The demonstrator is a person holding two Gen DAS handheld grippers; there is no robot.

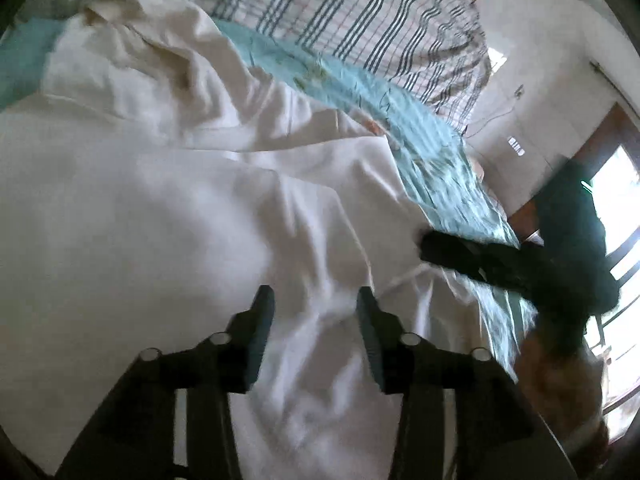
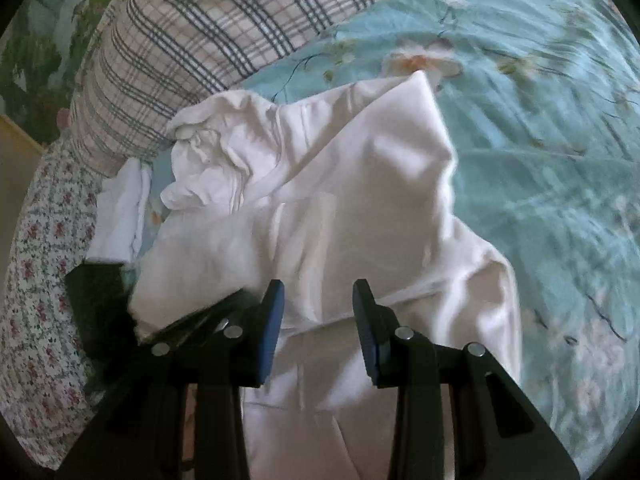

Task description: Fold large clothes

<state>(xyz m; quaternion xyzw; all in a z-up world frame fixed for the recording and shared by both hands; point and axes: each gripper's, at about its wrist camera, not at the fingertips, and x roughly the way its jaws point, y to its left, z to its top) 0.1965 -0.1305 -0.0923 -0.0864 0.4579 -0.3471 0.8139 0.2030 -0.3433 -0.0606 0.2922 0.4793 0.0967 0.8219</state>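
1. Both views are motion-blurred. The lower edge of each frame cuts off the garment point(image 2: 320, 208) behind the claw arms, so its full outline cannot be made out.
2. In the left view the right claw point(image 1: 432, 252) shows as a dark blurred shape at the garment's right edge. Whether it pinches cloth there is hard to say; in its own view its tips stand apart with nothing between them.
3. A dark object point(image 2: 96, 304) at lower left of the right view is partly hidden under the garment's edge; cannot identify it.
4. Count: one large white garment, one small white cloth point(image 2: 120, 216) beside it, one plaid pillow point(image 2: 192, 40), one teal floral bedspread point(image 2: 540, 140), two claws.
5. Left claw point(image 1: 316, 300): wide, empty, hovering over white fabric.
6. Right claw point(image 2: 318, 292): wide, empty, above the garment's lower part.
7. Garment: white, thin, wrinkled, bunched and ruffled at the far end near the pillow, one flap raised into a peak. It lies on the bedspread, near the pillow.
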